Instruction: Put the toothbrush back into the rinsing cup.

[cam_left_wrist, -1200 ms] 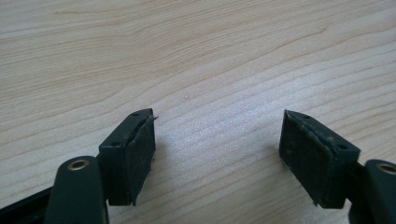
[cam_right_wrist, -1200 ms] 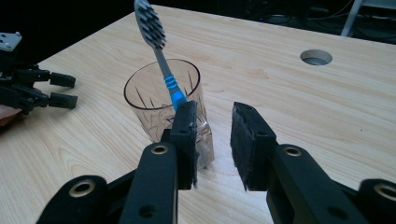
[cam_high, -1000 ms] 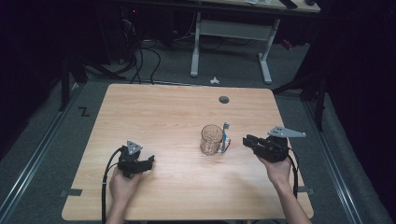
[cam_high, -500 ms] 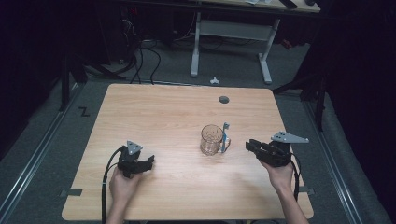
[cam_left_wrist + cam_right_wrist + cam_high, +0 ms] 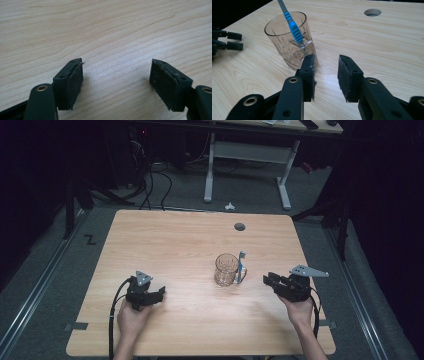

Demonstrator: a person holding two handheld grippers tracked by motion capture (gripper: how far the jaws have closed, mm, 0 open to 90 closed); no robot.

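Observation:
A clear glass mug point(image 5: 226, 269) point(image 5: 287, 42) stands upright right of the table's middle. A grey-and-blue toothbrush point(image 5: 241, 265) point(image 5: 293, 28) leans upright against its handle side, lower end down by the handle. My right gripper point(image 5: 266, 280) point(image 5: 326, 58) lies low over the table just right of the mug and points at it. Its jaws have just been opening, are open, hold nothing and stand a little short of the handle. My left gripper point(image 5: 161, 293) point(image 5: 116, 65) rests at the front left, open over bare wood, well apart from the mug.
The wooden table point(image 5: 175, 240) has a round cable hole point(image 5: 239, 226) point(image 5: 372, 12) behind the mug. Beyond the far edge stand a white desk frame point(image 5: 247, 155), floor cables and a small white object point(image 5: 229, 206). Metal rails run along both sides.
The right gripper's jaws have spread apart and it has drawn slightly back from the mug toward the person. The toothbrush stays leaning on the mug. The left gripper has not moved.

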